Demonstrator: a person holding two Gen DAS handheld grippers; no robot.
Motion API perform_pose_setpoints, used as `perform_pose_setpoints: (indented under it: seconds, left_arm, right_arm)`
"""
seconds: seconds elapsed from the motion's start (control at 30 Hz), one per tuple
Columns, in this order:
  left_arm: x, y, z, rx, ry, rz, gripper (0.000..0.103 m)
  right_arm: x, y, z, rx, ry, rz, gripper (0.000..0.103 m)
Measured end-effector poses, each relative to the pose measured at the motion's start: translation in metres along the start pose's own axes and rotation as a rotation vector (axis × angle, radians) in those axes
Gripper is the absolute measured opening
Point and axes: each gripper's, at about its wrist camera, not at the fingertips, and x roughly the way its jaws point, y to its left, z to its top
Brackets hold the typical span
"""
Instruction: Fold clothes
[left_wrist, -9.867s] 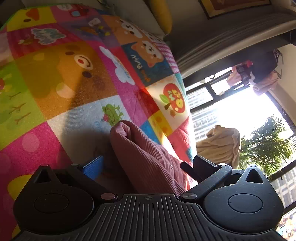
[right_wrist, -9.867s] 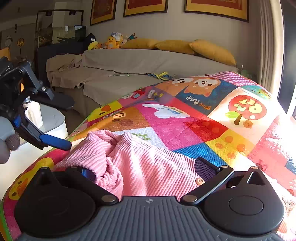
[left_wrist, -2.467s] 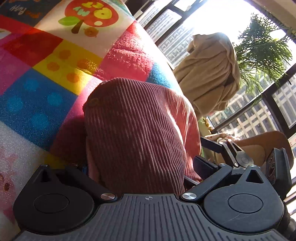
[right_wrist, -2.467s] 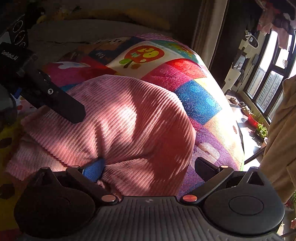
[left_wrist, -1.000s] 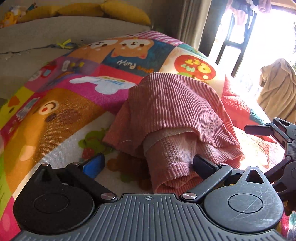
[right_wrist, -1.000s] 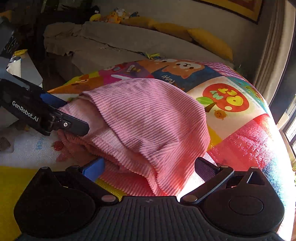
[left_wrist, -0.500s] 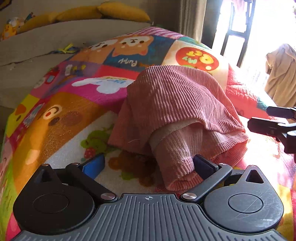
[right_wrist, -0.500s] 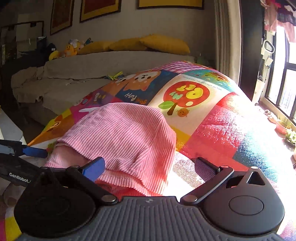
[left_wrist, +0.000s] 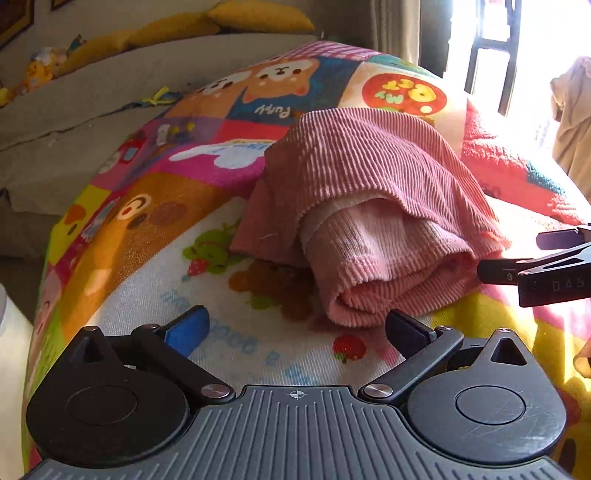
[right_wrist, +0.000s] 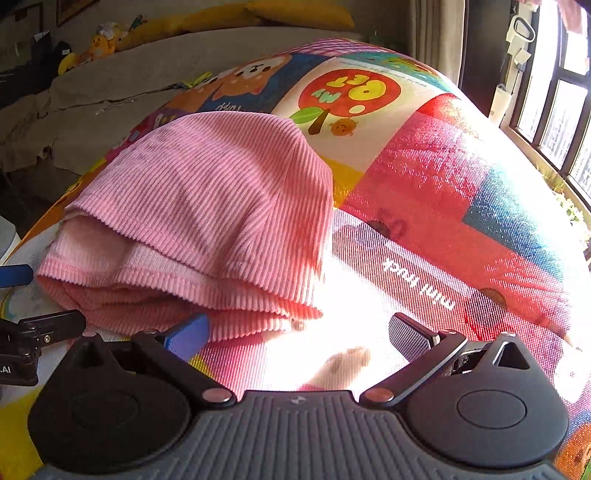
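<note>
A pink ribbed garment (left_wrist: 373, 206) lies folded in a thick bundle on the colourful cartoon blanket (left_wrist: 155, 221). It also shows in the right wrist view (right_wrist: 207, 221). My left gripper (left_wrist: 295, 328) is open and empty, just in front of the bundle's near edge. My right gripper (right_wrist: 299, 332) is open and empty, with its blue finger close to the bundle's hem. The right gripper also shows at the right edge of the left wrist view (left_wrist: 546, 262). The left gripper also shows at the left edge of the right wrist view (right_wrist: 26, 325).
A grey sofa (left_wrist: 92, 99) with yellow cushions (left_wrist: 258, 16) stands behind the blanket. Windows (right_wrist: 554, 110) and a beige hanging cloth (left_wrist: 572, 122) are on the right. The blanket (right_wrist: 443, 184) slopes away towards the window side.
Both grippers have backed away from the bundle and hold nothing now. The folded garment lies still on the blanket.
</note>
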Motion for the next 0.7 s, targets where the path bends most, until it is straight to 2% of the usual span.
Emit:
perform_pose_setpoints:
  seconds: [0.13,0.23,0.7]
  left_arm:
    - [-0.021,-0.01,-0.017,-0.014,0.002,0.002,0.103]
    - [-0.025,-0.012,-0.022,-0.01,-0.01,-0.001,0.103]
    - [-0.026,-0.012,-0.025,-0.009,-0.015,-0.009,0.103]
  right_arm:
    - [-0.025,-0.006,-0.033,0.07,0.004,0.061,0.103]
    - [-0.03,0.001,-0.045,0.039,-0.023,0.024,0.103]
    - [-0.03,0.0,-0.046,0.048,-0.036,0.02,0.103]
